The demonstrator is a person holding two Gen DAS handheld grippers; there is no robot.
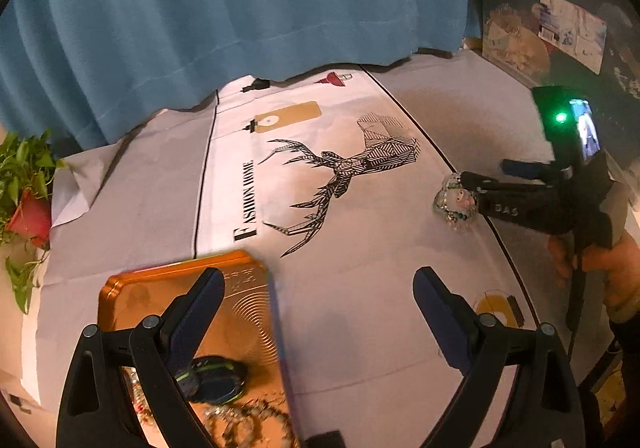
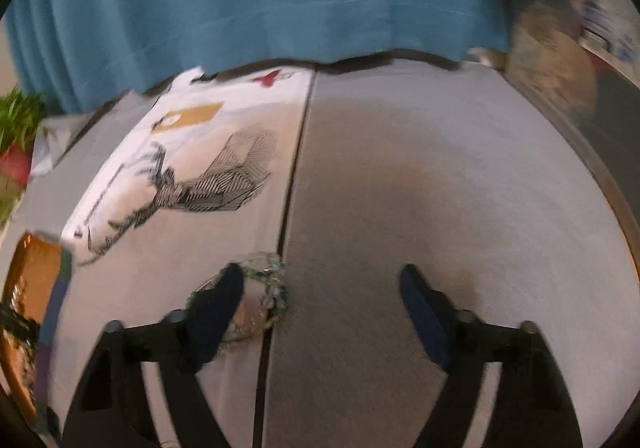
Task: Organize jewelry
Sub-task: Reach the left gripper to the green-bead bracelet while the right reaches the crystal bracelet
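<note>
right gripper [image 2: 322,284]: fingers spread, nothing pinched; a clear gap shows between the pads
right fingers [image 2: 218,304]: the left-hand one lies over the bracelet's rim, contact unclear through blur
bracelet [image 2: 266,294]: beaded ring on the cloth, at 9 o'clock of the right gripper's gap, straddling the black stripe [image 2: 290,184]
left gripper [image 1: 320,288]: fingers spread wide, holding nothing
left fingers [image 1: 200,312]: one hangs over the tin, the other over bare cloth
tin [image 1: 132,292]: orange, open, at 8 o'clock in the left view; a dark bangle [image 1: 218,378] and blurred bead strands lie inside
cloth [image 1: 360,288]: grey-white, deer print [image 1: 344,176] at 12 o'clock of the left gripper
hand [image 1: 612,268]: grips the right gripper's handle at 3 o'clock
curtain [image 1: 240,8]: blue, at 12 o'clock
plant [image 1: 24,184]: red pot, at 9 o'clock
</note>
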